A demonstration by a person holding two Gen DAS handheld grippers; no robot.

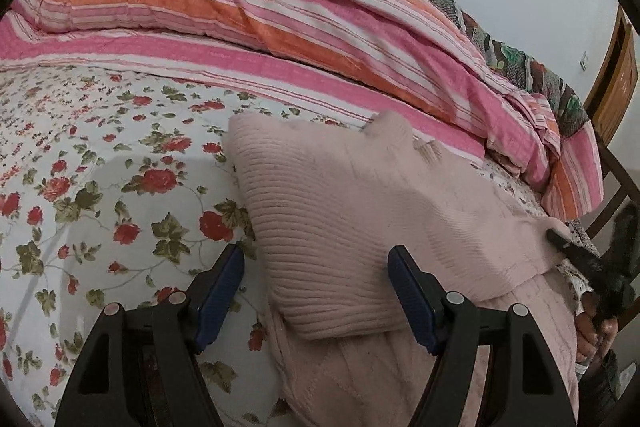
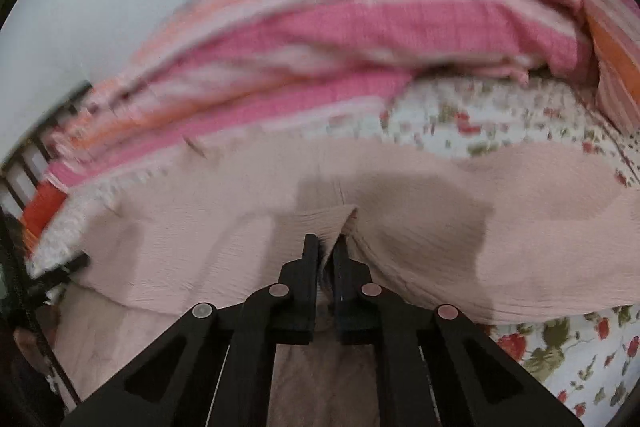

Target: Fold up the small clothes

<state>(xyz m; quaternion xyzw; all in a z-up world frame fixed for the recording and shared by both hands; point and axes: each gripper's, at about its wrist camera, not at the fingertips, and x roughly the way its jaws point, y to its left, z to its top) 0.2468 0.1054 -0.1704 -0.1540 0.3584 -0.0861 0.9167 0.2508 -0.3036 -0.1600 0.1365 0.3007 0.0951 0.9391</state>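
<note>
One pink knit sweater (image 1: pixel 360 211) lies on the floral bedsheet (image 1: pixel 100 155), partly between the spread left gripper (image 1: pixel 316 267). The right gripper (image 2: pixel 328 247), somewhat blurred, seemingly pinches its edge.

The left gripper (image 1: pixel 316 267) had its fingers spread wide, blue pads (image 1: pixel 218 291) facing each other, nothing clamped between them. Right ahead of it, partly sitting in the gap, was a pale pink knit sweater (image 1: pixel 352 219), ribbed hem end folded over and lying toward the gripper's right finger. It was spread on a white bedsheet with red flowers (image 1: pixel 100 167), which filled everything off to the gripper's left. Further ahead, a pink and orange striped quilt (image 1: pixel 280 27) was bunched along the far side of the bed. Way off to the right, the right gripper (image 1: pixel 588 259) showed as a dark blurry shape touching the sweater's edge; couldn't tell if it was pinching.
</note>
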